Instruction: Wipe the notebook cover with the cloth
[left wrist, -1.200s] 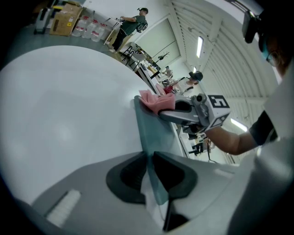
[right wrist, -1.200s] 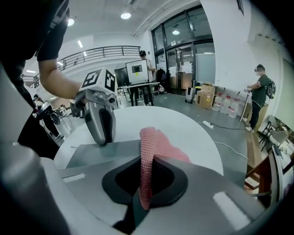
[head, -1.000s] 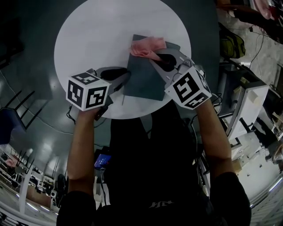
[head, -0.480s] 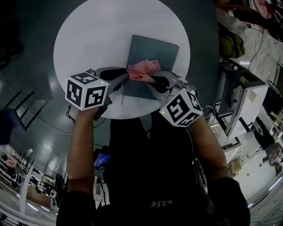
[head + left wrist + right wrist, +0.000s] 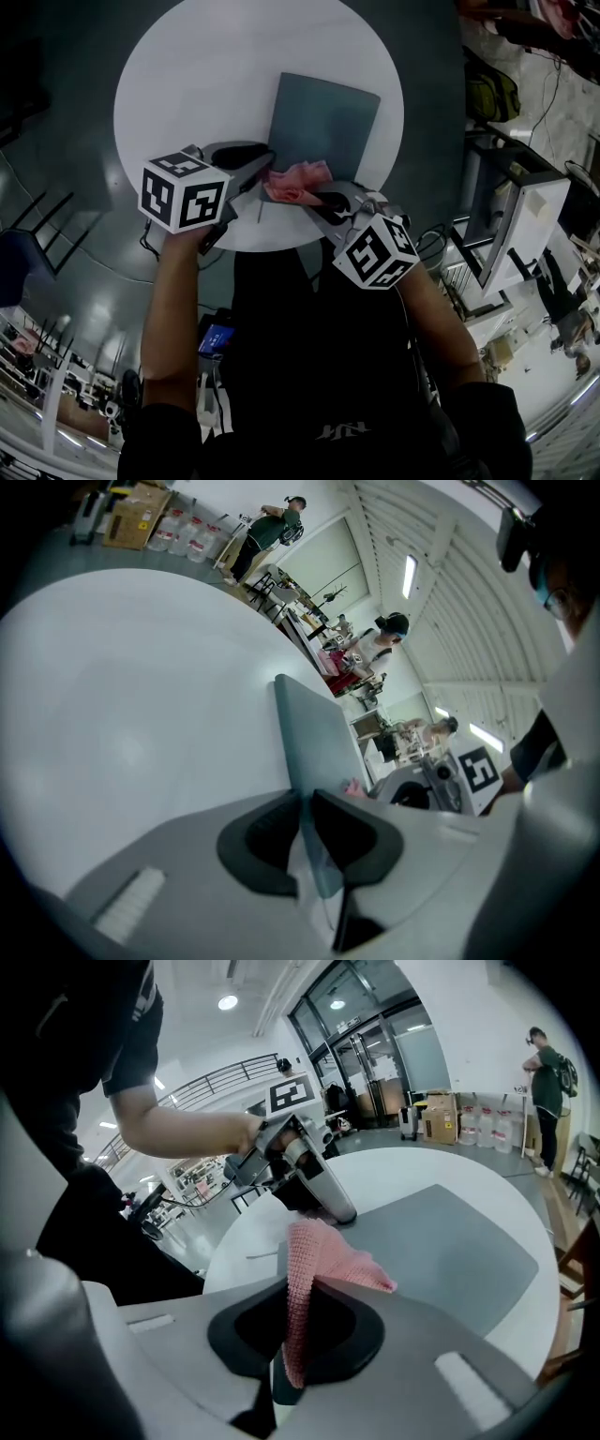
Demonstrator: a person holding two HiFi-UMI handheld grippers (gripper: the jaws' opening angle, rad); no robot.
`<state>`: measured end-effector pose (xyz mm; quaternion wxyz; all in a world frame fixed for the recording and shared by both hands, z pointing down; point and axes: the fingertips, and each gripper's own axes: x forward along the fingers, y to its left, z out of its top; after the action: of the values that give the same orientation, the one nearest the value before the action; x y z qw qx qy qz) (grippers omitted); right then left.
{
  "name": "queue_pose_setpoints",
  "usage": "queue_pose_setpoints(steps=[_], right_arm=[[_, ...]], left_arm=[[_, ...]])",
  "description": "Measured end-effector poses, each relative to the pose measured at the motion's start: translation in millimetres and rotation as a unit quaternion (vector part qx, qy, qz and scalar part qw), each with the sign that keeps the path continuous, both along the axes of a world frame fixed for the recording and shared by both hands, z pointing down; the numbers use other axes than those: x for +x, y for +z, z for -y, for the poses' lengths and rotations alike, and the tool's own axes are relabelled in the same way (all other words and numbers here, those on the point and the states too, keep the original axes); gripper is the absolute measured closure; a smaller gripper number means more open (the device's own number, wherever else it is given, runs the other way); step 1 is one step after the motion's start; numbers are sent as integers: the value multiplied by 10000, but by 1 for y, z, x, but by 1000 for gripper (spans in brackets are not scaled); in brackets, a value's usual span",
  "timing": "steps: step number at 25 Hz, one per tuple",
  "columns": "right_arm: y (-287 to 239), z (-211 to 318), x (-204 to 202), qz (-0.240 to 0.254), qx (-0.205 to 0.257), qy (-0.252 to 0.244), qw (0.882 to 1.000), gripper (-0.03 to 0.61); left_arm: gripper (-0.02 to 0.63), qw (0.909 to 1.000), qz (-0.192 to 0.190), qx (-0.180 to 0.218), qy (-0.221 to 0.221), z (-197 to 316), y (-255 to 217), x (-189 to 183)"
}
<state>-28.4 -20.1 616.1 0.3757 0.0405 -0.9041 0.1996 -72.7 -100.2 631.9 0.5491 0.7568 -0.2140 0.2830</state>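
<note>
Slate grey-blue notebook (image 5: 323,117), plain cover. Pink cloth (image 5: 295,180), knitted weave, frame centre. White table (image 5: 187,75), plain. Grey left gripper (image 5: 264,164) and right gripper (image 5: 309,195): black pads, cubes with black-and-white square markers. Dark grey floor (image 5: 56,141).

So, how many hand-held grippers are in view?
2. The left hand-held gripper clamps the dark grey notebook at its near left corner; the right hand-held gripper holds a pink knitted cloth at its near edge.

Round white surface (image 5: 187,75); dark grey-green notebook (image 5: 323,122) lies flat on it, right of centre.
</note>
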Motion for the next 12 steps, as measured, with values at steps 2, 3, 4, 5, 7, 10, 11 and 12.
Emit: queue_pose_setpoints(steps=[2,3,4,5,7,10,11,12], right_arm=[[0,-6,0,7,-80,-43,10000,566],[0,-10,0,3,-122,-77,9999,566],[0,-14,-1,0,-167,-121,9998,566],[-1,-19,-1,1,-215,-177,9996,566],[-2,-30,-2,30,-307,-302,9991,566],[-8,-45,-1,152,-455,-400,9980,566],[-13,-47,-1,223,-501,-372,9978,566],[-20,-46,0,316,-531,-307,9976,566]], left_arm=[[561,10000,4,-1,-1,0,0,0],[561,10000,4,-2,-1,0,0,0],[561,10000,3,-3,-2,0,0,0],[561,10000,3,-4,-2,0,0,0],[561,10000,6,-2,-2,0,0,-1],[561,10000,4,-5,-3,-1,1,-1],[561,10000,1,-6,-3,-1,1,0],[561,10000,-1,-4,-2,-1,1,0]])
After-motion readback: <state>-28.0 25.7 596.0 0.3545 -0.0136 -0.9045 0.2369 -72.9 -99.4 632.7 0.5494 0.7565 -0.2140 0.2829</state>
